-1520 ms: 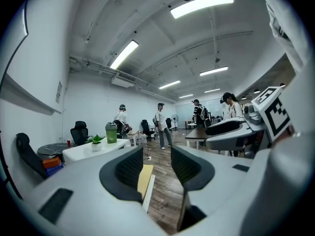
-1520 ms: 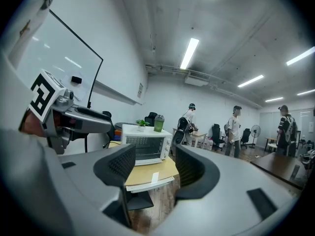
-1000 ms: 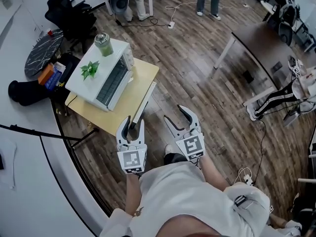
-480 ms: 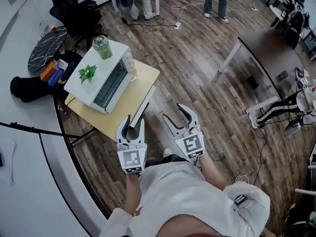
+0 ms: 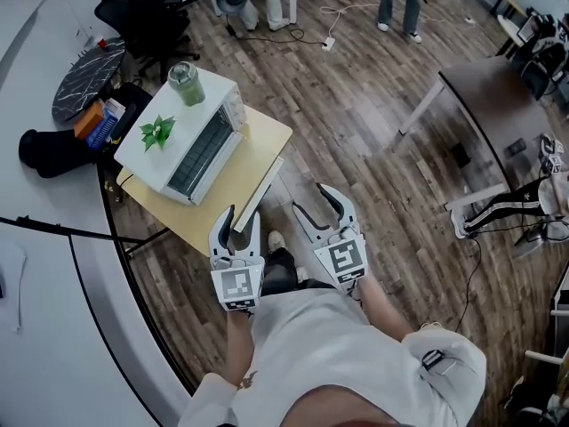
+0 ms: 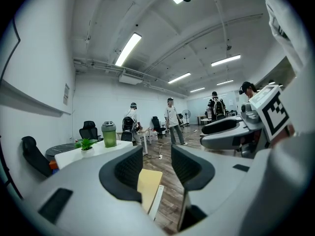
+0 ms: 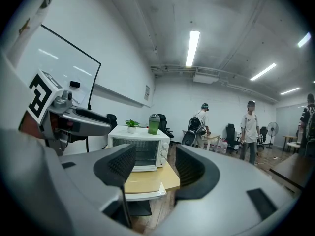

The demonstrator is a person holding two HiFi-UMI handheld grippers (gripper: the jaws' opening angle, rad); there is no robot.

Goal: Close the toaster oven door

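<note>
The person holds both grippers out in front of the body, side by side and close to level, forearms reaching forward from the waist. The left gripper points at the near corner of the small yellow table. Its own view shows its jaws parted by a narrow gap with nothing in it, only the table corner showing farther ahead. The right gripper sits just to its right over the wood floor and angles toward the same table. Its jaws are spread wider and are likewise empty. Each gripper appears at the edge of the other's view, so the two are near each other without touching.

The toaster oven stands on the far part of the table, well apart from both grippers. In the right gripper view its glass front faces the person and stands upright, with the knobs to the right of the glass. A small potted plant and a green bottle rest on top of the oven.
</note>
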